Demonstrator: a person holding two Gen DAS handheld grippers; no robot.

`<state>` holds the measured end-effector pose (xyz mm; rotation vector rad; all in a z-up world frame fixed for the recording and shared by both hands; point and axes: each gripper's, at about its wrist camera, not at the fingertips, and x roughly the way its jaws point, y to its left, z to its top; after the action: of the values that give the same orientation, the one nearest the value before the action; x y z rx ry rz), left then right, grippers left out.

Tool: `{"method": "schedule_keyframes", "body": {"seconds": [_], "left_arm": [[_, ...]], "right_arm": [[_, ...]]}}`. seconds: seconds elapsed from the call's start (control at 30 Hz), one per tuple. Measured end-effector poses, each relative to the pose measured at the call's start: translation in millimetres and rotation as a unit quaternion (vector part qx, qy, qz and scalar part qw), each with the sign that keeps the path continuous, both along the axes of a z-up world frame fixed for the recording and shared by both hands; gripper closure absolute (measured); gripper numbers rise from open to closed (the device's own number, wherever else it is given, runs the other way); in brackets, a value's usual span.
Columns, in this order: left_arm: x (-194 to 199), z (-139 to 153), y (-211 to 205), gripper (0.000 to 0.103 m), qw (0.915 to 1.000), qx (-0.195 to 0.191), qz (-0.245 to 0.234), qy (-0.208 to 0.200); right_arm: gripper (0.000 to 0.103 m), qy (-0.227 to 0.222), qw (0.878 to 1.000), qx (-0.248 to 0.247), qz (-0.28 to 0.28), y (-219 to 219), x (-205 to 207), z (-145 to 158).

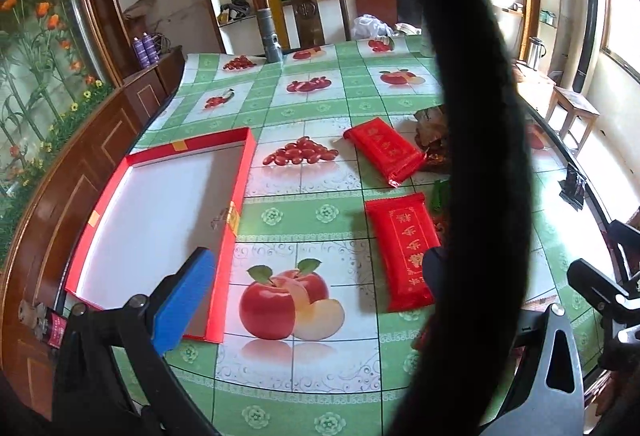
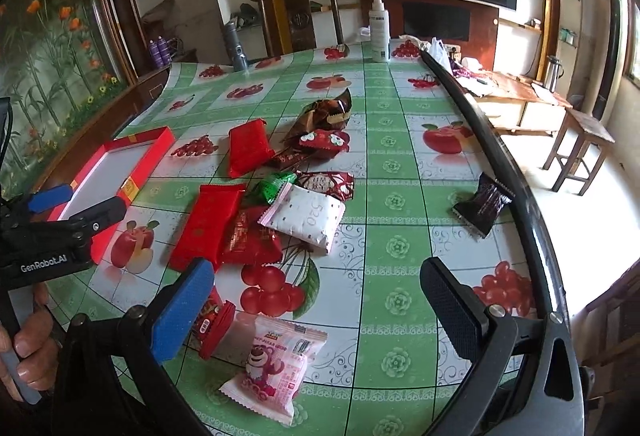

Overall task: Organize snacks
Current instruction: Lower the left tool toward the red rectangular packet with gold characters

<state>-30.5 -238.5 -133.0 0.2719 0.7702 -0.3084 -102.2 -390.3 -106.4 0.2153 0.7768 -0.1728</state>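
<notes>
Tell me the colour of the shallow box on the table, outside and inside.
The box is red outside, white inside, seen best in the left wrist view.

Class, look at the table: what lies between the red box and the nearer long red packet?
Only bare tablecloth separates the red box from the nearer red packet; the left wrist view shows it best.

- The left wrist view looks forward along its own fingers from low over the table [image 1: 304, 220], facing the far wall. The red box [image 1: 160, 220] lies just ahead-left; a dark band blocks much of the right side.
- The right wrist view sits to the right, equally low, facing the same way, with the left gripper [image 2: 76, 204] at its left edge.
- Both views share the box, two red packets [image 1: 400, 248] and the chair [image 1: 306, 8].
</notes>
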Motion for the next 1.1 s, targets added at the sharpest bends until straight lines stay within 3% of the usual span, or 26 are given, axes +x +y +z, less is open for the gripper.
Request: {"method": "schedule_keyframes", "body": {"seconds": [0.53,0.87,1.1], "left_arm": [[-7,16,6,0.0,0.9995,0.006,0.016,-0.028],[-23,44,8,0.0,0.9952,0.014,0.034,-0.091],[-20,44,7,0.0,0.9963,0.007,0.027,-0.081]], "right_arm": [[0.0,-0.001,1.0,-0.028,0.005,11,-2,16],[0.0,-0.006,0.999,-0.044,0.0,12,-5,22],[0.0,-0.001,0.999,-0.051,0.005,16,-3,22]]}}
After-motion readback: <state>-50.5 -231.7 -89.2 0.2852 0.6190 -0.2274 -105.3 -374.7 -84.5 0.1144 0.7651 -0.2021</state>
